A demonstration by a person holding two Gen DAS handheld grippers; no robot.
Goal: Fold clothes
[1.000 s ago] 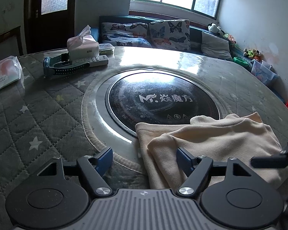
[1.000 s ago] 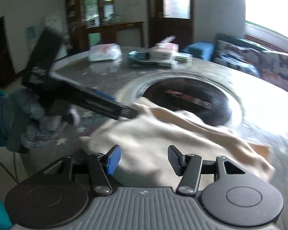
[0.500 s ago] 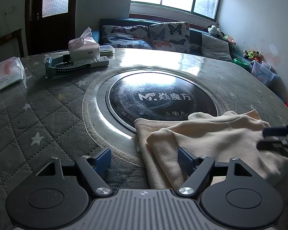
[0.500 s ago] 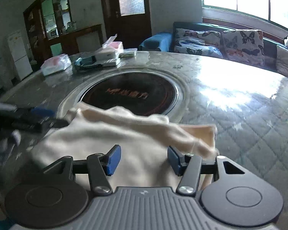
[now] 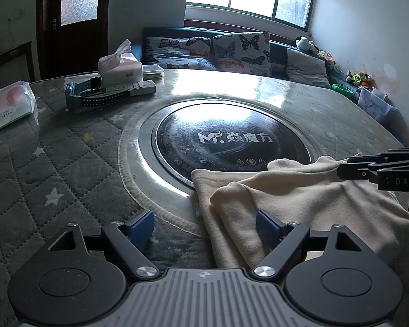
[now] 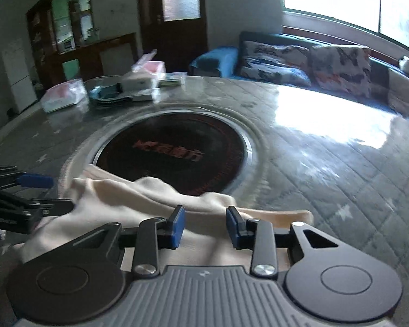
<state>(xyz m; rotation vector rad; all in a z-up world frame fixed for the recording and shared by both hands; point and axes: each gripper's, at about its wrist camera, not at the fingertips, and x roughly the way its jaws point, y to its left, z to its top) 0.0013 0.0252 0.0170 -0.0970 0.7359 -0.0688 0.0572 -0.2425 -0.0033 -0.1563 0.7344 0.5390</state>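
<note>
Left gripper (image 5: pixel 204 224): jaws spread wide and just now widening, its right blue pad (image 5: pixel 268 224) over the near edge of the cream garment (image 5: pixel 300 199), its left pad above bare quilted table cover (image 5: pixel 49 169); nothing is pinched. Right gripper (image 6: pixel 205 226): jaws partly drawn together and just now narrowing, cloth lying beneath the gap; whether the pads press a fold cannot be told. In the left wrist view this gripper enters from the right edge, its tips over the garment's far right corner.

One garment, cream, soft, folded over itself in at least two layers, with a rounded fold toward the left gripper; its far edge overlaps the rim of the single round black cooktop (image 5: pixel 231 139) sunk in the table centre.

Beyond the cooktop, far left of the left gripper: one tissue box (image 5: pixel 120 66), one remote control (image 5: pixel 133 88), one dark strap-like device (image 5: pixel 95 95), one wrapped tissue pack (image 5: pixel 9 106). Nothing lies between the grippers and the garment.
</note>
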